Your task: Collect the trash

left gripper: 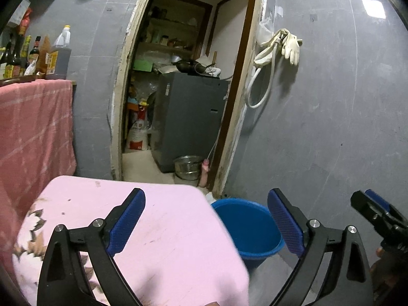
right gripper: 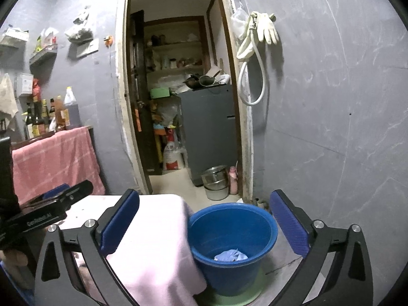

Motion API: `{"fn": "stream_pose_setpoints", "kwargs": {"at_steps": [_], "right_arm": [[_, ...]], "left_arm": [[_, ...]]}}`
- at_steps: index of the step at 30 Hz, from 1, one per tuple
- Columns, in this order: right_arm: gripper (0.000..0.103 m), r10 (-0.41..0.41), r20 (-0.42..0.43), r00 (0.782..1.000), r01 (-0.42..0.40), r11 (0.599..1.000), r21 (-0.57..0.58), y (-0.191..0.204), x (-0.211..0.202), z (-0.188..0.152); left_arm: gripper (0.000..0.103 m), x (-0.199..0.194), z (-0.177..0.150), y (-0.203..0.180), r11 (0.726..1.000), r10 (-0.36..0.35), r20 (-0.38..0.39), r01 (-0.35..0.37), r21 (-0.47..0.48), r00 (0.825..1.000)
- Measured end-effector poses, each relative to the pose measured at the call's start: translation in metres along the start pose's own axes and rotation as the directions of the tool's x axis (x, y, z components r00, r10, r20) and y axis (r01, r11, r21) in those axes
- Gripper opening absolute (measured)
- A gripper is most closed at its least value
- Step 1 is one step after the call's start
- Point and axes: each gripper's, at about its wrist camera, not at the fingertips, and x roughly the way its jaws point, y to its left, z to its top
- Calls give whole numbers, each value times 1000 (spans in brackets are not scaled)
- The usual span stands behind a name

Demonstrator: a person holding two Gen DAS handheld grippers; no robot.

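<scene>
A blue bucket (right gripper: 232,232) stands on the floor next to a table under a pink cloth (right gripper: 158,239). A crumpled light-blue wad of trash (right gripper: 230,255) lies at its bottom. My right gripper (right gripper: 204,227) is open and empty, held above the bucket's near side and the cloth's corner. My left gripper (left gripper: 206,227) is open and empty over the pink cloth (left gripper: 165,234), with the bucket (left gripper: 248,227) between its fingers in view. The right gripper (left gripper: 374,209) shows at the right edge of the left wrist view; the left gripper (right gripper: 63,196) shows at the left of the right wrist view.
An open doorway leads to a storeroom with a grey cabinet (right gripper: 211,132), steel pots (right gripper: 215,181) and a pink bottle (right gripper: 233,179) on the floor. A red towel (left gripper: 35,127) hangs left, bottles (left gripper: 51,56) above it. Gloves and a hose (right gripper: 257,40) hang on the grey wall.
</scene>
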Motion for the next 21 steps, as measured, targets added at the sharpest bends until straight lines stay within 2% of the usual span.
{"fn": "stream_pose_setpoints", "kwargs": {"at_steps": [11, 21], "right_arm": [[103, 21, -32, 999, -20, 1000, 11, 24, -42, -22], [103, -9, -31, 999, 8, 1000, -15, 41, -73, -48]], "left_arm": [[94, -48, -36, 12, 998, 38, -13, -38, 53, 999], [95, -88, -65, 23, 995, 78, -5, -77, 61, 997]]}}
